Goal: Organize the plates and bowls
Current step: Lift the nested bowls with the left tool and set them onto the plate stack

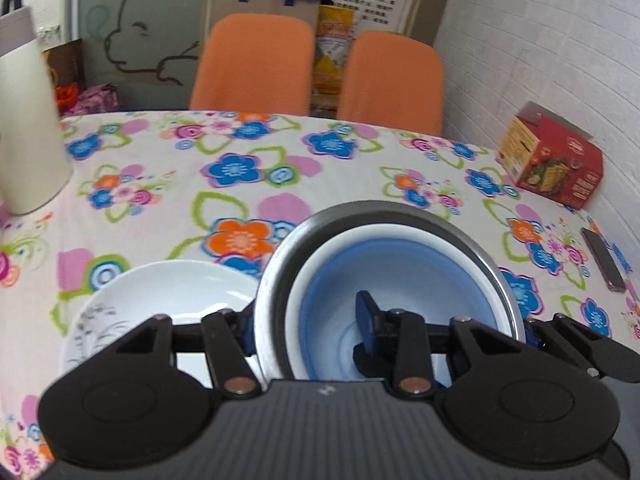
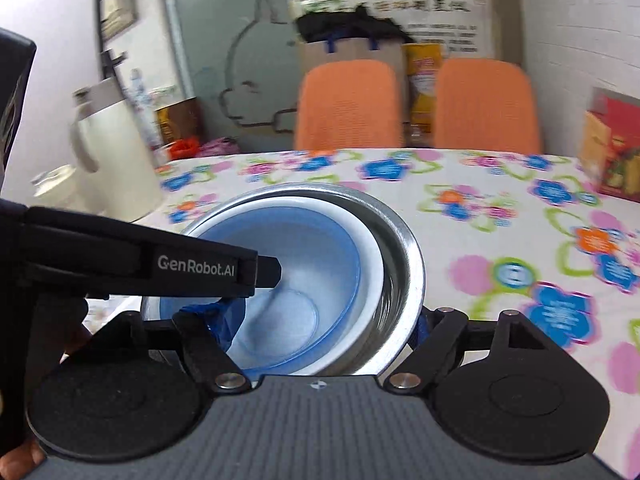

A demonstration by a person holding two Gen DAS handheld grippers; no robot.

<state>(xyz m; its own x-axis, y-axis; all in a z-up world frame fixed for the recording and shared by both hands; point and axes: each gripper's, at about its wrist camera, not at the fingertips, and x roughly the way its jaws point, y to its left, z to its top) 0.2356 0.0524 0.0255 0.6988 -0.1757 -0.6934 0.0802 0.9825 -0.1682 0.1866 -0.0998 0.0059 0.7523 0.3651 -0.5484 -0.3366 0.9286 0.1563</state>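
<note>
**Me:** Both tongs straddle the nested stack: the left tongs (image 1: 306, 330) pinch the steel bowl (image 1: 496, 264) wall, one finger inside the blue bowl (image 1: 336, 272).

**Partner:** And the right?

**Me:** The right tongs (image 2: 324, 326) pinch the near-right rim. I'd keep it level; the white plate (image 1: 168, 292) sits just left on the worktop (image 1: 360, 176).

blue bowl (image 1: 360, 280) nested upright in white bowl (image 1: 316, 256) inside steel bowl (image 1: 280, 264), beside white plate (image 1: 168, 292)
</note>
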